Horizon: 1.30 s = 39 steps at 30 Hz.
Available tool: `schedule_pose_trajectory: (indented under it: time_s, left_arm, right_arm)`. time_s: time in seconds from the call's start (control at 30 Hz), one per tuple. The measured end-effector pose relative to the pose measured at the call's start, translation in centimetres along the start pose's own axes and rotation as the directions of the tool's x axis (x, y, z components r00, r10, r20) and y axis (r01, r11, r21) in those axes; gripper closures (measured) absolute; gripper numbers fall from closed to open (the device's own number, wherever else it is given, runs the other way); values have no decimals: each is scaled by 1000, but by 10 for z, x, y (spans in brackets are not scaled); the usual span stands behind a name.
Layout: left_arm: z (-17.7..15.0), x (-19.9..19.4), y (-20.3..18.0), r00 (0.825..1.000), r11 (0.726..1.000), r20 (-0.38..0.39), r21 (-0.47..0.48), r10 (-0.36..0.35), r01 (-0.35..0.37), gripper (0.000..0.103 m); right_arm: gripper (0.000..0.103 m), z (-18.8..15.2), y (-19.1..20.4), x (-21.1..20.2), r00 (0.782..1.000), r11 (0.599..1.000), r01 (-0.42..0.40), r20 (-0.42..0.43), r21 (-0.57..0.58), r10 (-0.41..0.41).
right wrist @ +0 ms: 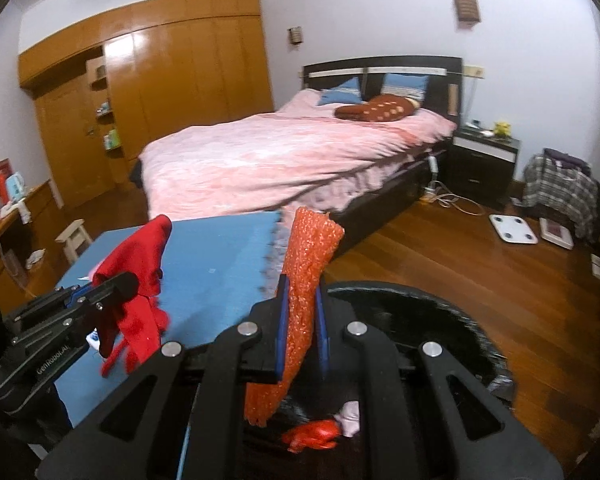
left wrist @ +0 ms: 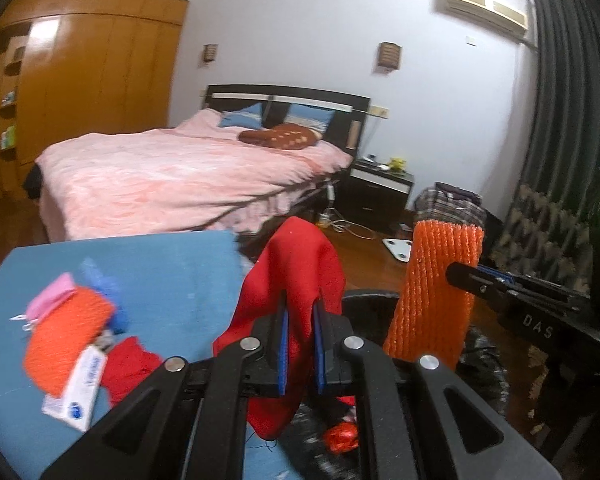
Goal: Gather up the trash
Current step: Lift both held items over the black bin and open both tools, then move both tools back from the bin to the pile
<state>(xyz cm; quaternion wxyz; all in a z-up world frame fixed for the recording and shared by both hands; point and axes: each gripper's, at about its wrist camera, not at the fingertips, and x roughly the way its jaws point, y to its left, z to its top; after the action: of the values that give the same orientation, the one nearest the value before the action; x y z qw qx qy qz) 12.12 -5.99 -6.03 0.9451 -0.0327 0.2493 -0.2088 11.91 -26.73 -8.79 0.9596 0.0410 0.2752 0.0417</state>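
Observation:
My left gripper (left wrist: 300, 344) is shut on a red cloth (left wrist: 300, 272) that drapes over its fingers, held near the right edge of the blue-topped table (left wrist: 172, 272). My right gripper (right wrist: 303, 328) is shut on an orange foam net sleeve (right wrist: 308, 264). Both hang over a bin lined with a black bag (right wrist: 440, 320), beside the table. In the bag lie a crumpled red wrapper (right wrist: 312, 436) and a pale scrap (right wrist: 350, 416). The right gripper (left wrist: 472, 280) with the orange sleeve (left wrist: 436, 292) shows in the left wrist view, the left gripper (right wrist: 116, 284) in the right.
On the table lie an orange net (left wrist: 68, 340), a pink scrap (left wrist: 52, 300), a blue scrap (left wrist: 108, 296), a white box (left wrist: 80, 392) and red cloth (left wrist: 132, 368). Behind stand a pink bed (right wrist: 284, 160), a nightstand (right wrist: 484, 164), a white scale (right wrist: 512, 230) on the wooden floor.

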Motion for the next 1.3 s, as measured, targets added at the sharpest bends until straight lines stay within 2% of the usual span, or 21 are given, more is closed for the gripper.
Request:
schedule_pose_trajectory:
  time_s: [0.37, 0.43, 0.5, 0.7, 0.77, 0.87, 1.0, 1.3]
  left_arm:
    - [-4, 34, -45, 994, 994, -39, 34, -99, 101, 91]
    - [-7, 40, -47, 991, 992, -59, 30, -119, 121, 84]
    - [-10, 42, -48, 991, 992, -68, 30, -119, 121, 65]
    - [-17, 39, -43, 992, 994, -77, 32, -99, 102, 51]
    - [-17, 36, -37, 994, 996, -73, 28, -82, 84, 45]
    - [-16, 29, -25, 997, 998, -58, 28, -46, 48, 33]
    - [-14, 18, -4, 999, 1000, -40, 16, 7, -7, 20]
    - [-14, -9, 48, 991, 990, -11, -27, 137, -137, 13]
  right_arm:
    - [91, -25, -43, -5, 995, 994, 101, -31, 45, -100]
    - [88, -28, -47, -3, 993, 992, 112, -41, 53, -110]
    - [87, -33, -51, -1, 991, 991, 122, -54, 59, -119]
    - [51, -38, -50, 5, 988, 987, 147, -65, 67, -142]
    - [28, -38, -49, 4, 987, 986, 155, -57, 67, -151]
    - [13, -36, -43, 2, 986, 985, 165, -34, 57, -164]
    - [9, -31, -34, 3, 989, 988, 144, -24, 56, -143]
    - [7, -19, 5, 15, 997, 997, 70, -13, 26, -70]
